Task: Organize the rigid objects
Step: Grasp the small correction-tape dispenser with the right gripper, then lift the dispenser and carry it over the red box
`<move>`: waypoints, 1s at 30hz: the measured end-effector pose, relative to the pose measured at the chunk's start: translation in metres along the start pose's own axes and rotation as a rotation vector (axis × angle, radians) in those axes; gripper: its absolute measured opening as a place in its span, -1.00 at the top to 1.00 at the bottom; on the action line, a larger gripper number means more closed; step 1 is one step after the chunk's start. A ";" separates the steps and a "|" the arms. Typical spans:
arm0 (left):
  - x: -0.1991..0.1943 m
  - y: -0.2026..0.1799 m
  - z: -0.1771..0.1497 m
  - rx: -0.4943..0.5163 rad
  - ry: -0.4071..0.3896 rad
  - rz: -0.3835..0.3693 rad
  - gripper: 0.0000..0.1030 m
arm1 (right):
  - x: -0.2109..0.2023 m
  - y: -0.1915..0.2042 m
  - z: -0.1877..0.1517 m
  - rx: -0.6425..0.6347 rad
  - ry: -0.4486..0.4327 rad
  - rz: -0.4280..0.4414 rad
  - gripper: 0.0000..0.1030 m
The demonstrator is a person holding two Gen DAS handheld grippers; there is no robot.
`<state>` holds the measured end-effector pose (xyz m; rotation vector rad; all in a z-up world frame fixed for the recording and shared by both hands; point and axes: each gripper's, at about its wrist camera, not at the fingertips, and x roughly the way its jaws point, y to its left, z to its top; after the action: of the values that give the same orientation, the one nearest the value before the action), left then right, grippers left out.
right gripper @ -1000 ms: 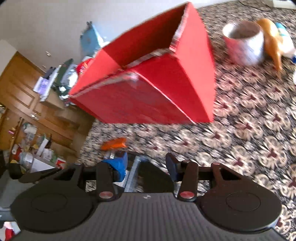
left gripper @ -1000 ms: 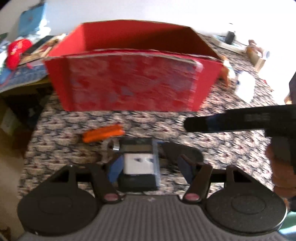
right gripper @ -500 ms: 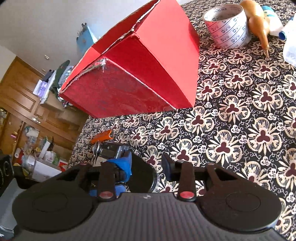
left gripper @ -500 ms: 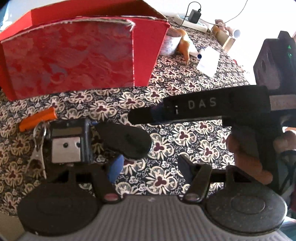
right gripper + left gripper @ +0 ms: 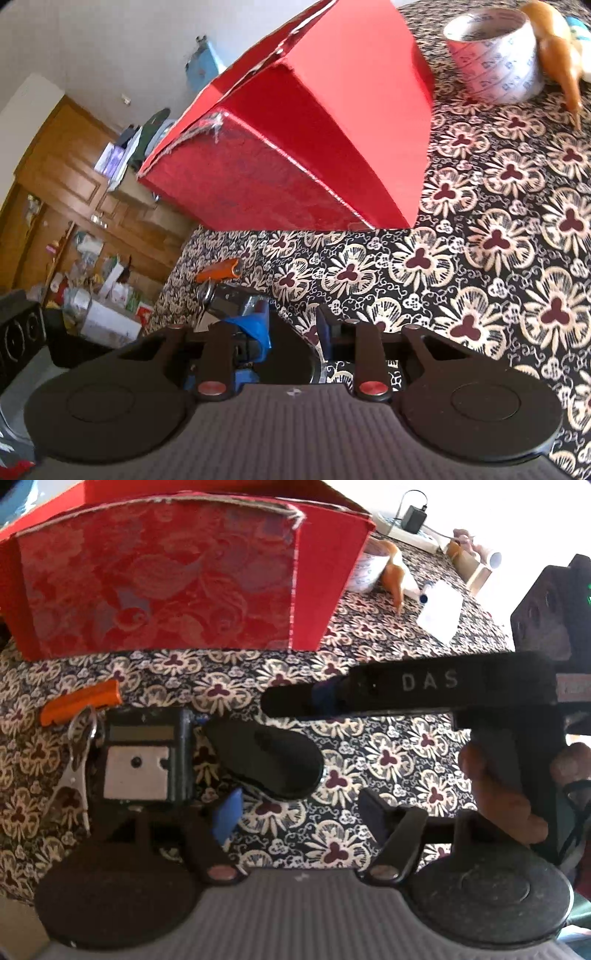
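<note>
Here, glossy oval black case (image 5: 266,762), patterned tablecloth (image 5: 399,764).

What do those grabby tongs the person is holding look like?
The left tongs are black with blue fingertip pads, red round buttons at the finger hinges and a ribbed grey body with two black discs. The right tongs match; seen from the left camera, their black side reads "DAS", with a small green light. A bare hand grips the black handle.

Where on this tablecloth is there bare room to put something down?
Bare cloth lies right of the red box, between it and the tape roll, and toward the near right edge. Crowded: the near left corner, with orange lighter, calculator and black oval case.
</note>
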<state>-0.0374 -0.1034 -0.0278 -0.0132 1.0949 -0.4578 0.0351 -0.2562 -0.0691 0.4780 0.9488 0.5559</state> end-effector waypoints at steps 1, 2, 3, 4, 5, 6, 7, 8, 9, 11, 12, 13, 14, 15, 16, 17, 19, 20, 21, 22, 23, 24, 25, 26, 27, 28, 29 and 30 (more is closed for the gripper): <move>0.000 0.001 0.001 -0.006 -0.002 0.002 -0.38 | 0.001 0.001 0.000 -0.009 0.005 0.001 0.81; 0.001 0.001 0.002 -0.008 -0.003 0.005 -0.39 | 0.003 0.001 0.000 -0.015 0.012 0.006 0.81; 0.002 -0.001 0.002 -0.006 -0.004 0.010 -0.40 | 0.004 0.000 0.000 -0.016 0.021 0.009 0.81; 0.003 -0.002 0.004 -0.002 -0.006 0.020 -0.41 | 0.005 -0.001 0.000 -0.016 0.030 0.011 0.81; 0.005 -0.003 0.006 0.004 -0.007 0.031 -0.43 | 0.006 -0.001 -0.001 -0.015 0.039 0.012 0.82; 0.006 -0.004 0.008 0.010 -0.007 0.041 -0.44 | 0.007 -0.002 -0.001 -0.012 0.051 0.011 0.82; 0.008 -0.004 0.011 0.016 -0.008 0.049 -0.44 | 0.007 -0.003 -0.002 -0.007 0.056 0.012 0.82; 0.010 -0.005 0.014 0.022 -0.009 0.060 -0.44 | 0.006 -0.005 -0.003 0.000 0.056 0.015 0.82; 0.012 -0.006 0.017 0.026 -0.011 0.069 -0.44 | 0.005 -0.007 -0.003 0.014 0.060 0.018 0.82; 0.015 -0.006 0.021 0.029 -0.015 0.071 -0.44 | 0.001 -0.012 -0.003 0.047 0.064 0.026 0.82; 0.016 -0.006 0.023 0.032 -0.017 0.072 -0.44 | -0.001 -0.015 -0.003 0.064 0.066 0.031 0.82; 0.017 -0.007 0.024 0.036 -0.018 0.072 -0.44 | -0.003 -0.017 -0.004 0.078 0.067 0.036 0.82; 0.019 -0.008 0.026 0.042 -0.021 0.076 -0.43 | -0.005 -0.020 -0.004 0.093 0.068 0.040 0.82; 0.020 -0.009 0.027 0.051 -0.024 0.082 -0.34 | -0.007 -0.022 -0.005 0.108 0.065 0.041 0.82; 0.021 -0.012 0.028 0.062 -0.023 0.085 -0.29 | -0.008 -0.024 -0.005 0.118 0.060 0.040 0.82; 0.023 -0.014 0.028 0.078 -0.023 0.089 -0.28 | -0.011 -0.027 -0.006 0.131 0.054 0.039 0.81; 0.025 -0.019 0.028 0.099 -0.026 0.100 -0.19 | -0.016 -0.033 -0.007 0.164 0.044 0.040 0.79; 0.025 -0.021 0.028 0.107 -0.029 0.105 -0.09 | -0.019 -0.036 -0.007 0.185 0.038 0.043 0.78; 0.025 -0.022 0.029 0.111 -0.032 0.110 0.03 | -0.021 -0.039 -0.008 0.199 0.035 0.045 0.77; 0.025 -0.022 0.029 0.112 -0.033 0.109 0.04 | -0.022 -0.040 -0.009 0.208 0.032 0.047 0.76; 0.025 -0.022 0.030 0.107 -0.031 0.098 0.04 | -0.024 -0.041 -0.010 0.213 0.027 0.046 0.75; 0.025 -0.022 0.031 0.102 -0.030 0.089 0.05 | -0.025 -0.041 -0.010 0.216 0.022 0.043 0.74; 0.025 -0.022 0.030 0.103 -0.030 0.085 0.05 | -0.025 -0.040 -0.011 0.218 0.019 0.040 0.73; 0.026 -0.024 0.030 0.111 -0.031 0.086 0.06 | -0.027 -0.042 -0.013 0.220 0.014 0.036 0.72; 0.026 -0.026 0.029 0.119 -0.033 0.089 0.06 | -0.029 -0.042 -0.013 0.226 0.010 0.033 0.72; 0.026 -0.028 0.029 0.125 -0.034 0.090 0.06 | -0.030 -0.042 -0.015 0.230 0.005 0.029 0.72; 0.027 -0.030 0.029 0.131 -0.035 0.088 0.06 | -0.032 -0.043 -0.015 0.234 0.001 0.026 0.72; 0.027 -0.032 0.029 0.138 -0.037 0.085 0.06 | -0.036 -0.045 -0.017 0.236 -0.004 0.024 0.72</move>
<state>-0.0133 -0.1479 -0.0293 0.1454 1.0215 -0.4538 0.0143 -0.3104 -0.0826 0.7022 1.0109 0.4657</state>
